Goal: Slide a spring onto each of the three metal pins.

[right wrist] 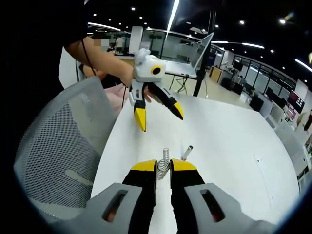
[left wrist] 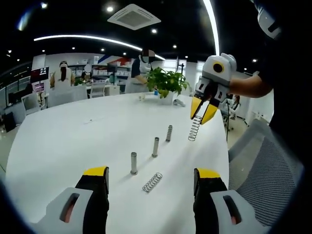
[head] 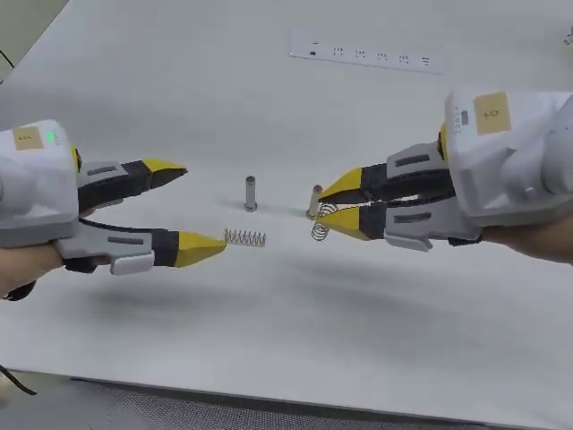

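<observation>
Two bare metal pins stand upright on the white table: one point(head: 251, 193) in the middle, another point(head: 315, 202) just beyond my right gripper's tips. A third pin point(left wrist: 169, 132), farthest off in the left gripper view, carries a spring. A loose spring point(head: 244, 237) lies flat beside the lower finger of my left gripper point(head: 199, 206), which is open and holds nothing. My right gripper point(head: 324, 208) is shut on another spring point(head: 320, 224), which hangs from its tips close to the nearer bare pin point(right wrist: 186, 152).
A white power strip point(head: 367, 54) lies at the table's far side. A grey mesh chair point(right wrist: 63, 161) stands by the table edge. Further off in the left gripper view are a potted plant point(left wrist: 165, 80) and people.
</observation>
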Motion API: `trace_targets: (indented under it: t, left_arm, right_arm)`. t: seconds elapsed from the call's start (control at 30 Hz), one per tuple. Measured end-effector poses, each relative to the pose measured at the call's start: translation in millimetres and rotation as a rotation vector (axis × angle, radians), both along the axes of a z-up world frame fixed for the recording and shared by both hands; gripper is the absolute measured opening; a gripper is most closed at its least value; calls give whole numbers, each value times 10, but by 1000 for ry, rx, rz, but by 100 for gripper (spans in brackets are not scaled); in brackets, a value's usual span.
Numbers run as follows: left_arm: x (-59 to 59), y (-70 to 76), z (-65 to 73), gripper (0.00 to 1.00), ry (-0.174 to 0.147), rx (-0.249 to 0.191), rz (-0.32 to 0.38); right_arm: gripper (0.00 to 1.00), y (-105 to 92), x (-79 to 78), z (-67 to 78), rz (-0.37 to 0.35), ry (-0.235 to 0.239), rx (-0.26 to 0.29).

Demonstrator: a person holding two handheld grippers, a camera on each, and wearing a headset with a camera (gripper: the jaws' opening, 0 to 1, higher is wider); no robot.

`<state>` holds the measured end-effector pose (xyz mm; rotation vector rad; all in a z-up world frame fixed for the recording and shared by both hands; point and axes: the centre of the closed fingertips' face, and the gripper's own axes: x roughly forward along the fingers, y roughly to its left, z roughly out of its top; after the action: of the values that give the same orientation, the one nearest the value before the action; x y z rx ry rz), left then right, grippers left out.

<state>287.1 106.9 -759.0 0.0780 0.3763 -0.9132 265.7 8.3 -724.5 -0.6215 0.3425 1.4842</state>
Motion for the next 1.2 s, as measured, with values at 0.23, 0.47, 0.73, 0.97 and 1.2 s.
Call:
trace_targets:
  t: [0.23,0.47,0.73,0.97,1.2]
  left_arm:
    - [-16,18,-31,79,14,-5,21]
    - [-8,49,-41,88,17,-15,41]
    - [-6,50,-44,95,17,-21,48]
    - [16,57,-41,98,17,-28,58]
    - [32,50,-46,98,18,-30,59]
  right_arm:
    - [7,-24,8,-39,6,-9,-21]
    - [7,-45,40,-59,4,-13,-28]
    - [7,-40,55,-57,0,-16,-31]
    - [7,-46,83,-79,-2,-16,-39]
    - [7,-68,152,-101,-13,-20,-43]
